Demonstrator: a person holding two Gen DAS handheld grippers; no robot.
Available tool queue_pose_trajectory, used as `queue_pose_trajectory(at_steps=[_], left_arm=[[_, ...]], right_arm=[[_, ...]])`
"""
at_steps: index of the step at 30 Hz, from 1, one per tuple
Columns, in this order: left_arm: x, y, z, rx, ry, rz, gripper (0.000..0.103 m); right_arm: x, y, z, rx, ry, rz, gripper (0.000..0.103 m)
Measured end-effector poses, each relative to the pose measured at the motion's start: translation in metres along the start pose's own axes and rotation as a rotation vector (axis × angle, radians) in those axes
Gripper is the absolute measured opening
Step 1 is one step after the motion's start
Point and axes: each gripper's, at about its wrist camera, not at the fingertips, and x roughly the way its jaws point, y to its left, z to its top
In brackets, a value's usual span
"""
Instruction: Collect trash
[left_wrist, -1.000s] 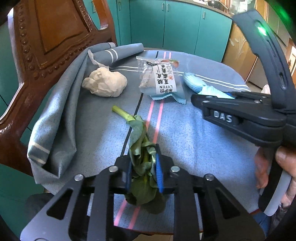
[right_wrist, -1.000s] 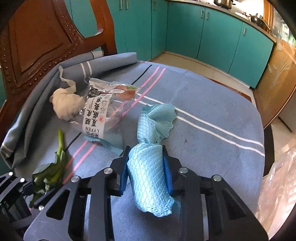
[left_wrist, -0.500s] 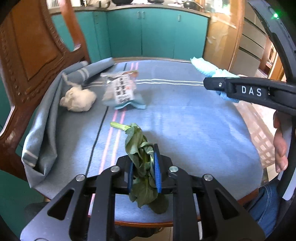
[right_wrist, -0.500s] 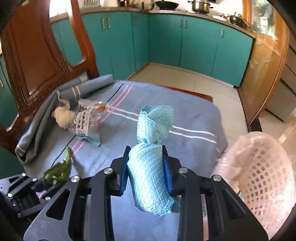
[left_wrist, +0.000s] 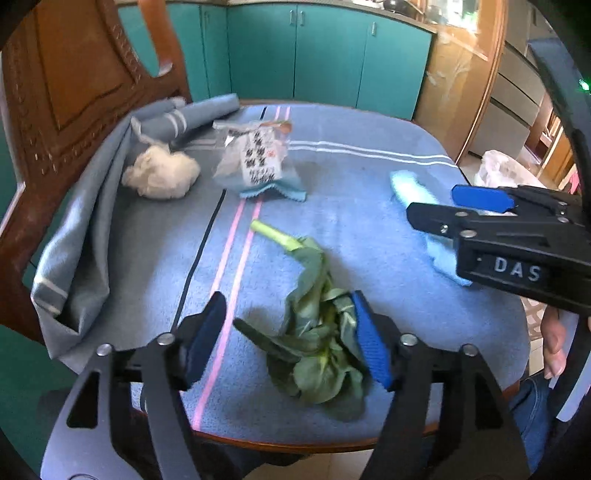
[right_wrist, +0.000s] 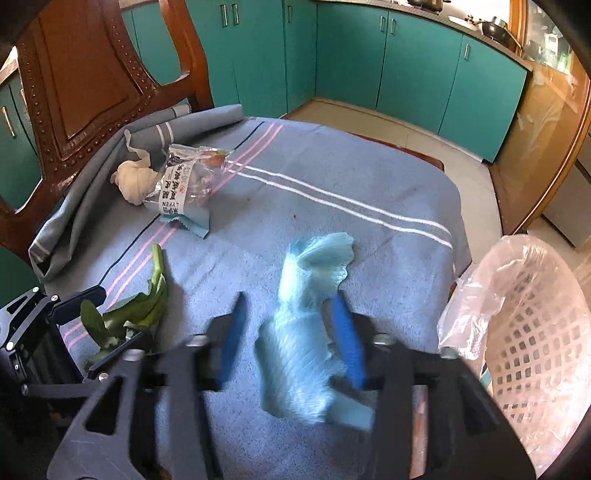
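A wilted green leafy vegetable (left_wrist: 314, 328) lies on the blue tablecloth between the open jaws of my left gripper (left_wrist: 288, 332), touching the right pad. A light blue cloth (right_wrist: 303, 325) lies between the open jaws of my right gripper (right_wrist: 291, 328); it also shows in the left wrist view (left_wrist: 413, 192). A clear printed snack wrapper (left_wrist: 255, 158) and a crumpled white tissue (left_wrist: 162, 173) lie at the far left of the table. The vegetable also shows in the right wrist view (right_wrist: 140, 310), with the left gripper (right_wrist: 88, 325) around it.
A white mesh bin lined with a clear plastic bag (right_wrist: 524, 325) stands off the table's right edge. A carved wooden chair (left_wrist: 74, 92) stands at the left, with the tablecloth (left_wrist: 92, 229) bunched against it. Teal cabinets (right_wrist: 406, 62) line the back wall.
Both grippers have opened. The vegetable and the blue cloth, held lifted before, now lie on the tablecloth between the open jaws.
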Motion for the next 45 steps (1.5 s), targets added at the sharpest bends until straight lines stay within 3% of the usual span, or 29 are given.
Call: queue_pose_trajectory(at_steps=[4,10,12,15,20,28,38,45], left_arm=[[0.005,-0.002,-0.003,0.010,0.015,-0.002,0.071],[0.003,-0.013,-0.004,0.061,0.011,-0.029,0.036],[-0.001,-0.018,-0.004,0.080,0.004,-0.027,0.024],[-0.010,-0.022,-0.002,0.097,-0.038,0.018,0.018],[-0.034,-0.020,0.004,0.091,-0.112,0.065,0.017],[-0.072,-0.031,0.017,0.111,-0.221,0.082,0.017],[-0.068,-0.086,0.035,0.191,-0.246,-0.044,0.017],[-0.058,-0.143,0.043,0.278,-0.240,-0.153,0.017]], right_arm=[[0.004,0.004,0.001,-0.022,0.008,-0.019,0.062],[0.023,0.012,0.000,-0.062,0.053,-0.062,0.060],[0.027,0.015,-0.002,-0.074,0.064,-0.059,0.044],[0.027,0.016,-0.002,-0.082,0.055,-0.054,0.032],[0.019,0.015,0.000,-0.067,0.020,-0.040,0.030],[-0.027,0.003,0.007,-0.024,-0.133,-0.012,0.029],[-0.073,-0.047,-0.004,0.072,-0.207,-0.045,0.029],[-0.109,-0.120,-0.040,0.266,-0.234,-0.087,0.029]])
